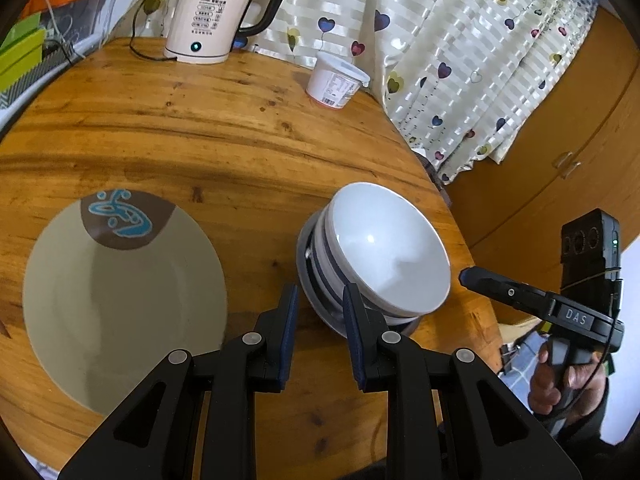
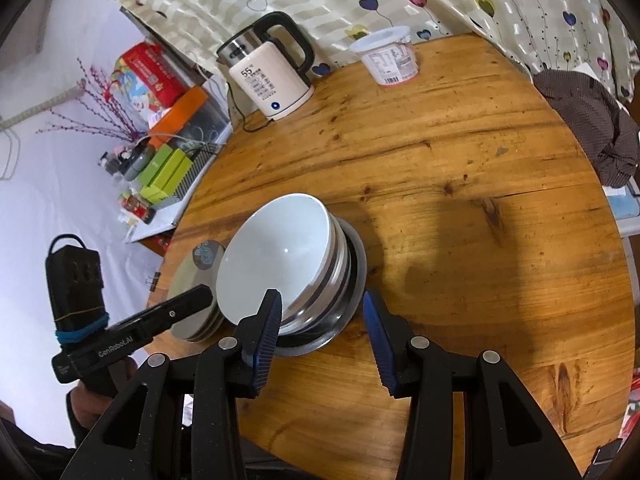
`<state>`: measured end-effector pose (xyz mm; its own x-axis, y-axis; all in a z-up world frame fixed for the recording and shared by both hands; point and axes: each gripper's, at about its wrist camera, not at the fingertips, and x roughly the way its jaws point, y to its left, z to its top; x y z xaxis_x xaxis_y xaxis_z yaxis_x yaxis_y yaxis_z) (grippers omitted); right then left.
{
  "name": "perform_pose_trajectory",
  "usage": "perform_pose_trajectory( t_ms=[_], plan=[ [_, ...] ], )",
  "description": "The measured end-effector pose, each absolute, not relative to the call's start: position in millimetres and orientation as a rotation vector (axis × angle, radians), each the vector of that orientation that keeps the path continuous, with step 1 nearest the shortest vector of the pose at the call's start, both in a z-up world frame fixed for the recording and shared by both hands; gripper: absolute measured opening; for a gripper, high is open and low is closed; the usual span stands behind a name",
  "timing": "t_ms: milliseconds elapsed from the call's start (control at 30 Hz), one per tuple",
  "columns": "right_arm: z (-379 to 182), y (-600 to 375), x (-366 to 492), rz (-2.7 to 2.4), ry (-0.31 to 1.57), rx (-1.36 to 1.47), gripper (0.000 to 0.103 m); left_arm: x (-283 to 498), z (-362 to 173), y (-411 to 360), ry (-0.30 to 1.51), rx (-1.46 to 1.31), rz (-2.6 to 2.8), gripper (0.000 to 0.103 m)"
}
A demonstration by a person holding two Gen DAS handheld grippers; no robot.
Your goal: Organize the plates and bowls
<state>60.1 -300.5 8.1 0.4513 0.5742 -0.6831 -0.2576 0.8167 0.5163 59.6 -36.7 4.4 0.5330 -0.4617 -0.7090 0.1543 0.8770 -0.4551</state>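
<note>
A stack of white bowls (image 1: 384, 248) (image 2: 280, 252) leans in a metal bowl (image 2: 352, 300) on the round wooden table (image 1: 200, 128). Left of it lies a beige plate (image 1: 120, 300) with a brown patch and a blue design; the right wrist view shows it on top of a low pile of plates (image 2: 192, 312). My left gripper (image 1: 320, 300) (image 2: 202, 294) is open over bare table between plate and bowls, its right finger in front of the stack's edge. My right gripper (image 2: 322, 300) (image 1: 466, 276) is open at the stack's near side, with the metal bowl's rim between its fingers and no pad pressing.
A cream electric kettle (image 1: 208, 12) (image 2: 272, 76) with a cord and a white plastic tub (image 1: 336, 80) (image 2: 388, 60) stand at the table's far edge by the heart-print curtain. A dark cloth (image 2: 592, 128) hangs at the right rim. A cluttered shelf (image 2: 168, 160) lies left, a wooden cabinet (image 1: 560, 140) right.
</note>
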Motion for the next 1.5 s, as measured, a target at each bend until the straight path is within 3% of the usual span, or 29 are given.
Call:
perform_pose_trajectory(
  t_ms=[267, 533, 1500],
  plan=[
    [-3, -310, 62, 0.524, 0.997, 0.395, 0.040, 59, -2, -37, 0.965, -0.365, -0.377, 0.024],
    [-16, -313, 66, 0.526, 1.031, 0.414, 0.022, 64, -9, -37, 0.990, -0.368, -0.374, 0.024],
    [-43, -310, 88, 0.555, 1.109, 0.503, 0.021, 83, -25, -35, 1.052, -0.407, -0.395, 0.024]
  ],
)
